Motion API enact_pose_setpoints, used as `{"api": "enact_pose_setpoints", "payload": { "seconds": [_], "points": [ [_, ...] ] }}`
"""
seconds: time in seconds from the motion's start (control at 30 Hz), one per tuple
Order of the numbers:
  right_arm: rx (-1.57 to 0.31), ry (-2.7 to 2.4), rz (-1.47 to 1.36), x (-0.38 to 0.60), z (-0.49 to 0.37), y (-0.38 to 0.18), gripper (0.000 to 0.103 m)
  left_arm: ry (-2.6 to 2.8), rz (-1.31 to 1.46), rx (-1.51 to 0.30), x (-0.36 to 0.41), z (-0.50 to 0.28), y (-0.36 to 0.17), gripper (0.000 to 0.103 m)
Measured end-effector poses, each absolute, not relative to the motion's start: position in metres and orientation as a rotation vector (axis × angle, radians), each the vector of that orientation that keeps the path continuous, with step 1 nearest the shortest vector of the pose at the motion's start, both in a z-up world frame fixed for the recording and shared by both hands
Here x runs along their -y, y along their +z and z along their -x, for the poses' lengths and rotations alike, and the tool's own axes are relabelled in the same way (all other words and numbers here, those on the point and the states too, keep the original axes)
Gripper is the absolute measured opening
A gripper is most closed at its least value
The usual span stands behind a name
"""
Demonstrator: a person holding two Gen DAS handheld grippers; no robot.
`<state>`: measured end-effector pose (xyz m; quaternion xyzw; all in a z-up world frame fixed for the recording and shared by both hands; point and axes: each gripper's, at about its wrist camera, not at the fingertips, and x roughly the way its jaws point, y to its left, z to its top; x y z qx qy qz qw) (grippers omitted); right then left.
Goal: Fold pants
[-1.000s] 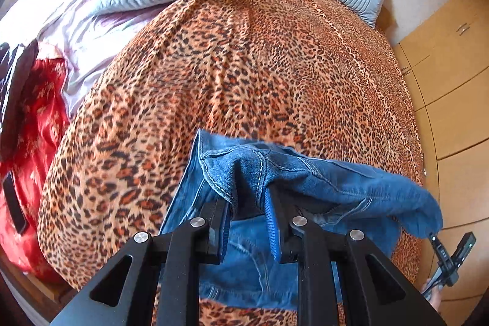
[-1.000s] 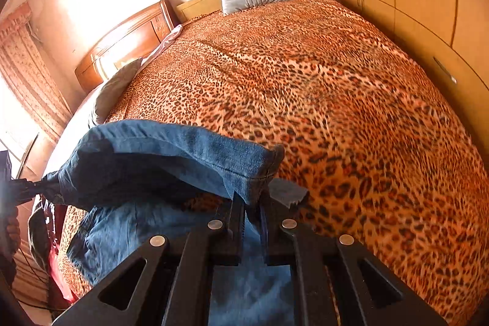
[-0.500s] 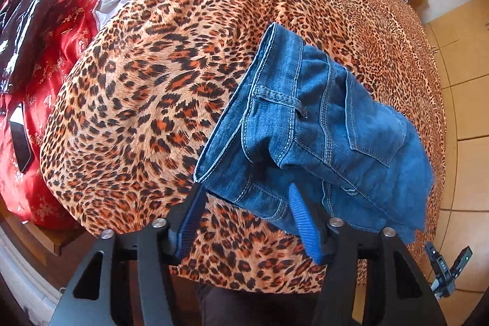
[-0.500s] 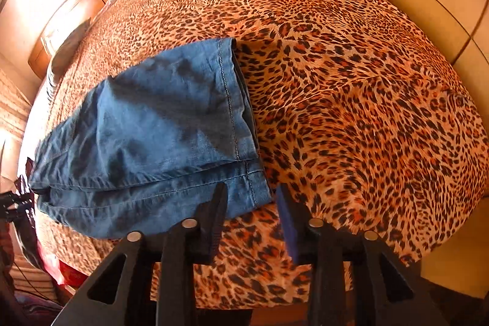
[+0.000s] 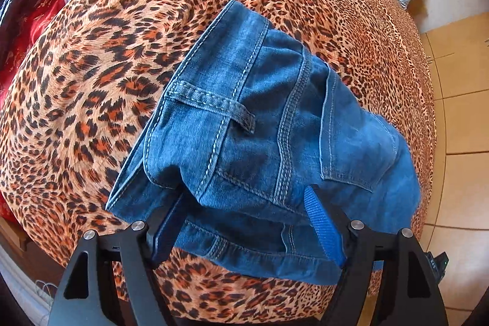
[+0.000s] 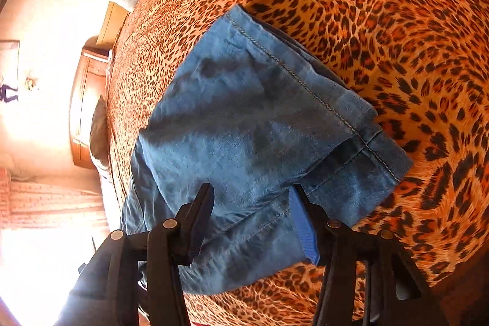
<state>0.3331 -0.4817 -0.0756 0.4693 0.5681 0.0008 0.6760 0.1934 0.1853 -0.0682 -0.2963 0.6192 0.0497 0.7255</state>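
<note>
Left wrist view: I see my left gripper (image 5: 247, 222) opening, its pads clear of the jeans (image 5: 269, 142), whose waistband end lies on the leopard bedspread (image 5: 91, 81). Right wrist view: my right gripper (image 6: 253, 219) is opening over the hem end; the jeans' long axis runs between both claws.
</note>
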Motion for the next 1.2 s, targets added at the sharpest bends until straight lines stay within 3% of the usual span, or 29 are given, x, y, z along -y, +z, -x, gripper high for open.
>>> {"api": "enact_pose_setpoints", "payload": {
  "seconds": [0.1,0.13,0.17,0.2,0.23,0.3,0.4,0.47,0.7,0.83,0.9,1.0,1.13,1.2],
  "points": [
    [-1.271,-0.06,-1.126,0.486,-0.336,-0.088,0.053,0.156,0.65,-1.374,-0.188,-0.209,-0.079,0.072],
    [-1.266,-0.064,-1.137,0.486,-0.338,-0.09,0.048,0.168,0.64,-1.379,-0.189,-0.213,-0.086,0.064],
    [-1.26,-0.068,-1.123,0.486,-0.341,-0.089,0.035,0.173,0.623,-1.39,-0.189,-0.217,-0.089,0.043],
    [-1.254,-0.055,-1.111,0.485,-0.348,-0.087,0.01,0.163,0.613,-1.405,-0.187,-0.224,-0.088,0.026],
    [-1.234,-0.022,-1.121,0.485,-0.355,-0.08,0.003,0.133,0.638,-1.399,-0.188,-0.229,-0.08,0.019],
    [-1.14,0.076,-1.162,0.488,-0.366,-0.048,0.003,0.094,0.681,-1.342,-0.194,-0.229,-0.05,0.015],
    [-1.029,0.201,-1.117,0.496,-0.364,0.009,0.002,0.053,0.657,-1.25,-0.201,-0.211,-0.002,0.016],
    [-1.033,0.211,-1.11,0.5,-0.348,0.017,0.003,0.051,0.655,-1.256,-0.205,-0.19,-0.001,0.017],
    [-1.285,0.031,-1.169,0.514,-0.286,-0.075,0.006,0.166,0.755,-1.508,-0.219,-0.141,-0.106,0.017],
    [-1.315,0.024,-1.114,0.512,-0.284,-0.08,0.008,0.156,0.763,-1.482,-0.221,-0.14,-0.098,0.02],
    [-1.327,0.037,-1.074,0.514,-0.285,-0.073,0.015,0.135,0.678,-1.495,-0.22,-0.138,-0.086,0.035],
    [-1.333,0.021,-1.049,0.529,-0.274,-0.057,0.031,0.047,0.603,-1.464,-0.22,-0.129,-0.059,0.042],
    [-1.267,-0.025,-0.921,0.556,-0.278,-0.021,0.032,-0.018,0.548,-1.387,-0.234,-0.128,-0.023,0.054],
    [-1.234,-0.015,-0.854,0.562,-0.301,-0.008,0.042,0.022,0.51,-1.35,-0.244,-0.151,-0.014,0.068]
  ]
}}
